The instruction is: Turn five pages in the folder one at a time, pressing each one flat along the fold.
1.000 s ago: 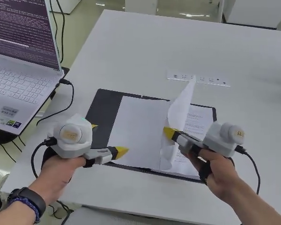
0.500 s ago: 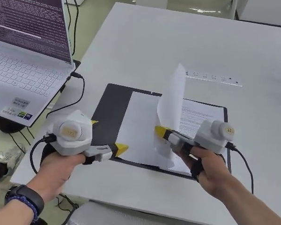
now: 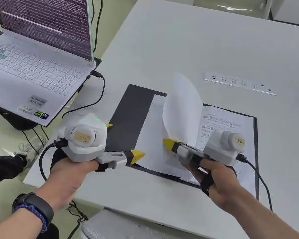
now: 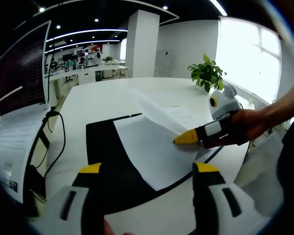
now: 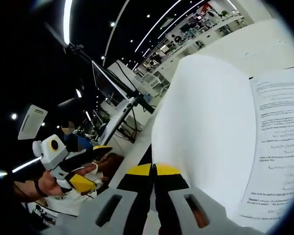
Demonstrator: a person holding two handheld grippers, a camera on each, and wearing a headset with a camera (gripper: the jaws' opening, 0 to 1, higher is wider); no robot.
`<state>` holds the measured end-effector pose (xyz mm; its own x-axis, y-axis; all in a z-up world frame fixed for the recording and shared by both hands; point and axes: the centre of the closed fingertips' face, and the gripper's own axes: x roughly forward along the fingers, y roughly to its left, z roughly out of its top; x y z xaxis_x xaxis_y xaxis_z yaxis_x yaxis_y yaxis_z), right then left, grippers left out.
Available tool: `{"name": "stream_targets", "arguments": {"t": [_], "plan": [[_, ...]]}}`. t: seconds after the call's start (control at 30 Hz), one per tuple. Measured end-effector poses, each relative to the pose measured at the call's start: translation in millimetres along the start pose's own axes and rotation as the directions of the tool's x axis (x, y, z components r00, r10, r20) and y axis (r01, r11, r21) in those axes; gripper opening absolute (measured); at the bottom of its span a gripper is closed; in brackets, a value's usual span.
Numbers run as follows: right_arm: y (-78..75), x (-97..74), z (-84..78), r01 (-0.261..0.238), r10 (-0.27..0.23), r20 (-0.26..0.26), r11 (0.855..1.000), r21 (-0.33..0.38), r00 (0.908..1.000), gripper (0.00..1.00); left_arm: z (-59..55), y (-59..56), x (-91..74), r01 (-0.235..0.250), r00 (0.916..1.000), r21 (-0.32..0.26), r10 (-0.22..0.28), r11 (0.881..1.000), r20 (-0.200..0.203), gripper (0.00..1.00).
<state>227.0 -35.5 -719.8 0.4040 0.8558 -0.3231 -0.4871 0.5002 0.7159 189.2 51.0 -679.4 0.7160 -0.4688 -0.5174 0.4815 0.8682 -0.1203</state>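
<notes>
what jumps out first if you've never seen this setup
First, the white page standing upright over the open black folder in the middle of the head view, pinched at its lower edge by the shut right gripper. Next, the left gripper, jaws open, hovering at the folder's near left edge, and the lit laptop at far left.

Table: wide white top (image 3: 154, 45), stretching well ahead.
Laptop: open at the left edge (image 3: 35, 64), screen lit with lines of text.
Power strip: white (image 3: 240, 82), flat on the table.
Room: open office, white pillar (image 4: 141, 44), desks (image 4: 95, 71) beyond.
Window: bright daylight (image 4: 245, 54), potted plant (image 4: 207, 73) before it.
Ceiling: dark, strip lights (image 4: 83, 33) glowing.
Floor: pale, glossy (image 3: 114, 12).
</notes>
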Motion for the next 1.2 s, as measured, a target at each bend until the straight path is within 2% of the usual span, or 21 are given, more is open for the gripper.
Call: {"name": "stream_targets", "arguments": {"t": [0.13,0.3,0.4,0.67,0.93,1.03,1.2], "plan": [[-2.6,13.1,-6.2,0.003,-0.002,-0.018,1.000,0.026,0.9998,0.00,-3.3,3.3,-2.0,-0.008,1.0000,-0.017,0.008,1.000,0.002,0.73],[-6.1,30.2,-16.0,0.016,-0.014,-0.044,0.998,0.054,0.9989,0.00,-8.4,2.0,-3.3,-0.005,1.0000,-0.026,0.005,1.000,-0.006,0.72],[-15.0,37.6,-25.4,0.060,-0.054,-0.067,0.994,0.095,0.9963,0.00,-9.6,1.7,-4.7,-0.006,1.0000,-0.032,0.006,0.999,-0.006,0.72],[-21.1,55.9,-38.8,0.085,-0.076,-0.063,0.983,0.163,0.9952,0.00,-6.3,1.0,-7.5,-0.018,0.9996,-0.067,0.019,0.998,0.022,0.72],[-26.8,65.4,-48.6,0.118,-0.104,-0.079,0.972,0.205,0.9915,0.03,-11.3,3.0,-9.5,-0.022,0.9996,-0.078,0.024,0.997,0.017,0.72],[-23.4,66.1,-49.9,0.096,-0.078,-0.081,0.961,0.260,0.9937,0.08,-15.8,8.0,-11.5,-0.037,0.9992,-0.091,0.038,0.995,0.009,0.72],[-13.6,64.8,-48.1,0.051,-0.036,-0.069,0.971,0.235,0.9970,0.18,-22.8,12.3,-13.3,-0.044,0.9990,-0.108,0.044,0.993,-0.002,0.72]]}}
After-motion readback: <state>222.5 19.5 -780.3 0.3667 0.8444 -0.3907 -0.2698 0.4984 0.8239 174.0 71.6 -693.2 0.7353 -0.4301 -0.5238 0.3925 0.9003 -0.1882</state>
